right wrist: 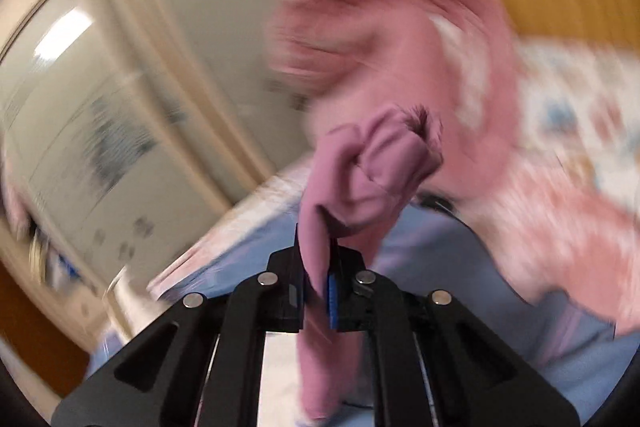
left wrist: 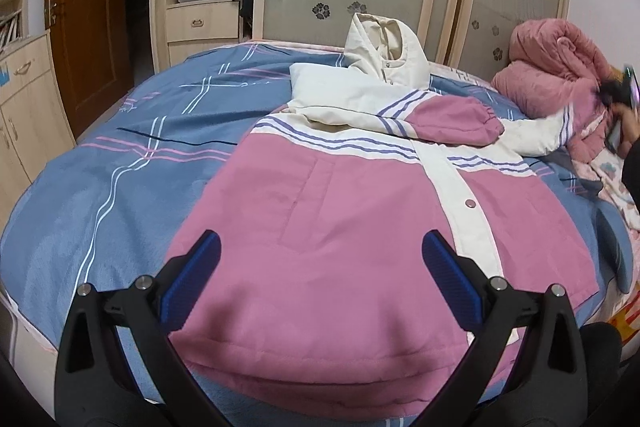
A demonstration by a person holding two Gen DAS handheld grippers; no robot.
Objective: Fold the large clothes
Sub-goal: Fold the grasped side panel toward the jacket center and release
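On the bed (left wrist: 100, 187) our jacket (left wrist: 340, 227) lies flat. Right tongs (right wrist: 318, 287) pinch the cuff (right wrist: 372, 179); left tongs (left wrist: 320, 279) hang spread. We should carry that sleeve across smoothly, without dragging the body.

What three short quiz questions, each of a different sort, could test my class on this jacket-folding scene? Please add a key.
1. True or false: the left hand-held gripper is clamped on the jacket's hem.
2. Multiple choice: what does the right hand-held gripper hold? A) the cream hood B) a pink sleeve cuff C) the blue bedsheet
3. Fill in: one sleeve already lies folded across the jacket's ____.

Key
1. False: its jaws stand wide open above the pink fabric.
2. B: its jaws are shut on pink cuff fabric.
3. Chest, just below the hood.
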